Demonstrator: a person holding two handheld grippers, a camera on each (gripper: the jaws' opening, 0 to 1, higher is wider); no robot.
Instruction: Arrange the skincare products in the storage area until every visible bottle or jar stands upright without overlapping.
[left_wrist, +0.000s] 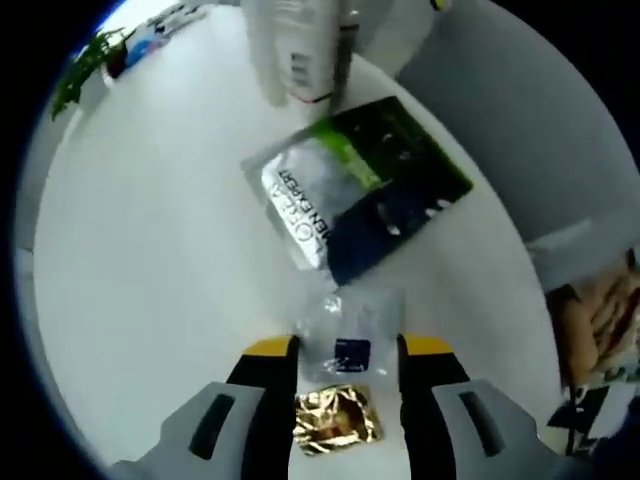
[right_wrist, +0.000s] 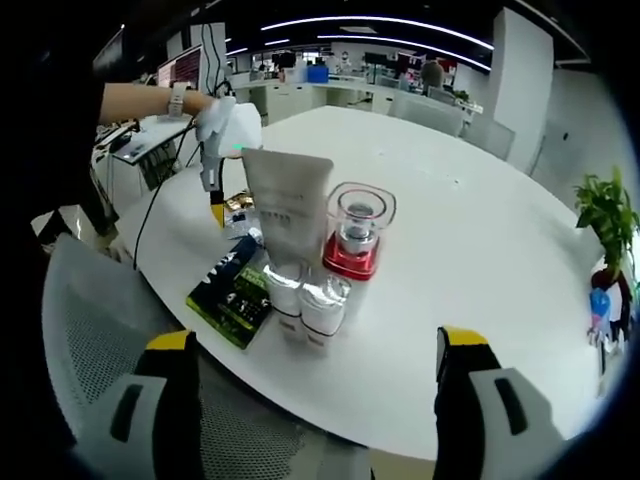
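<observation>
My left gripper (left_wrist: 348, 347) points down at the white table (left_wrist: 150, 250), its jaws closed against the sides of a small clear bottle (left_wrist: 350, 325) with a dark label and a gold cap (left_wrist: 337, 420). Beyond it lies a flat green and silver packet (left_wrist: 350, 185), with a white tube (left_wrist: 295, 50) at the far edge. In the right gripper view, my right gripper (right_wrist: 320, 345) stands wide open, holding nothing, short of the table edge. Two white tubes (right_wrist: 290, 215) (right_wrist: 322, 300) stand on their caps beside an upright clear jar with a red base (right_wrist: 357, 235). The packet (right_wrist: 235, 290) lies left of them.
A person's gloved hand holds the left gripper (right_wrist: 216, 205) at the table's far left. A grey mesh chair (right_wrist: 90, 340) sits close to the near edge. A potted plant (right_wrist: 605, 215) stands at the right. The table's far half (right_wrist: 470, 200) is bare.
</observation>
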